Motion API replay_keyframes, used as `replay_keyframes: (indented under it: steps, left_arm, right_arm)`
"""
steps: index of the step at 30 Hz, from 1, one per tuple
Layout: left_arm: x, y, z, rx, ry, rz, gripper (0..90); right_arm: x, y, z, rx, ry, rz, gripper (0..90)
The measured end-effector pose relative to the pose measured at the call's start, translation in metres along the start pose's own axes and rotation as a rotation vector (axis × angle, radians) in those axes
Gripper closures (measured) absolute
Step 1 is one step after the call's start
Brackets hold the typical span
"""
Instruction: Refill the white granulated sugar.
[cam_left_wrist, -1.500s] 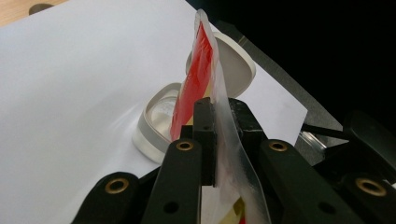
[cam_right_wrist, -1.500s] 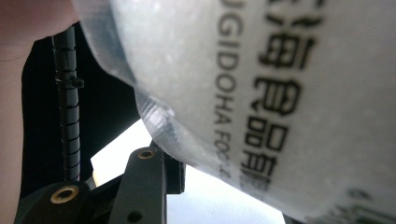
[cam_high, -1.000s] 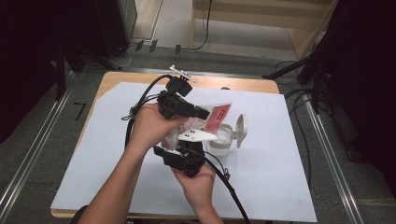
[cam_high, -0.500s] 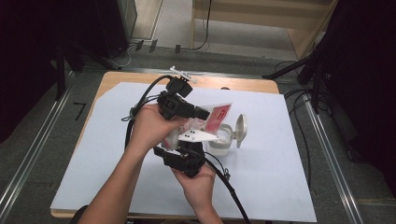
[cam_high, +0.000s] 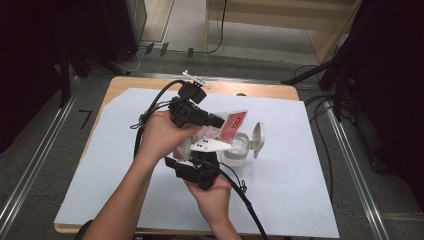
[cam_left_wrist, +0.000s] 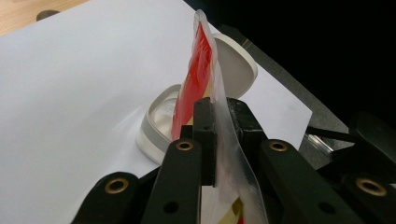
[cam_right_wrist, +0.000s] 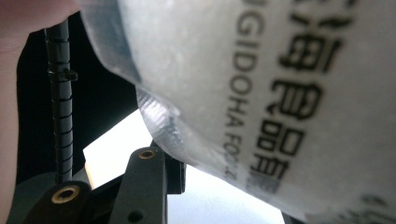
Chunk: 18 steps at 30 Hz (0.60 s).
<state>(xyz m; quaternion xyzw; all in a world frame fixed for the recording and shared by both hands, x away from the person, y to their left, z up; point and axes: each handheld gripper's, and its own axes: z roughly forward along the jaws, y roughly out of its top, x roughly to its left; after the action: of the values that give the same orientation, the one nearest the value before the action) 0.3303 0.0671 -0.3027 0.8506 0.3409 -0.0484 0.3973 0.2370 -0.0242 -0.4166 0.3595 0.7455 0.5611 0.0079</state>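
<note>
Left claw (cam_high: 216, 121), over the middle of the white sheet (cam_high: 125, 165) on the table (cam_high: 145, 84): clenched on the upper part of a clear plastic packet (cam_high: 227, 125) with a red patch. In the left gripper view, jaws pinched nearly together, flat seam of the packet (cam_left_wrist: 219, 116) squeezed between the two pads and rising upright beyond them, red print on its left face. Beyond the jaws, a small white tub (cam_left_wrist: 156, 123) with its hinged lid (cam_left_wrist: 236, 63) flipped open, resting on the sheet just under the packet.

From above, packet held up off the table between the two hands, slanting toward the tub (cam_high: 239, 149), lid (cam_high: 258, 139) standing up at its right side.

Right claw (cam_high: 212, 147), nearer the table's front edge, below the left one: jaws partly apart, grey three-cornered plate on top pointing toward the tub. In the right gripper view, frosted packet (cam_right_wrist: 261, 93) with black printed lettering pressed close against the lens, one black jaw at the bottom left, the other hidden behind the film. Probably gripping the packet's lower part, though contact of the pads not clear from this close, blurred view. Thumb and black cable at the left edge there.
</note>
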Motion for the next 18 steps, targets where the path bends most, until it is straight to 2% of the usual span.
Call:
replay_keyframes:
  steps: [9, 11, 18]
  left_arm:
    - [0.0008, 0.0004, -0.0004, 0.006, 0.001, -0.002, 83.5]
    - [0.0014, 0.0003, 0.0001, -0.001, -0.005, -0.007, 83.5]
    - [0.0007, 0.0007, -0.0003, 0.008, -0.005, -0.005, 83.5]
  right_arm:
    - [0.0006, 0.0008, -0.0012, 0.014, -0.003, -0.013, 63.4]
    - [0.0016, 0.0011, -0.0009, 0.021, -0.018, -0.026, 63.8]
    - [0.0023, 0.0006, -0.0006, 0.011, -0.024, -0.020, 64.0]
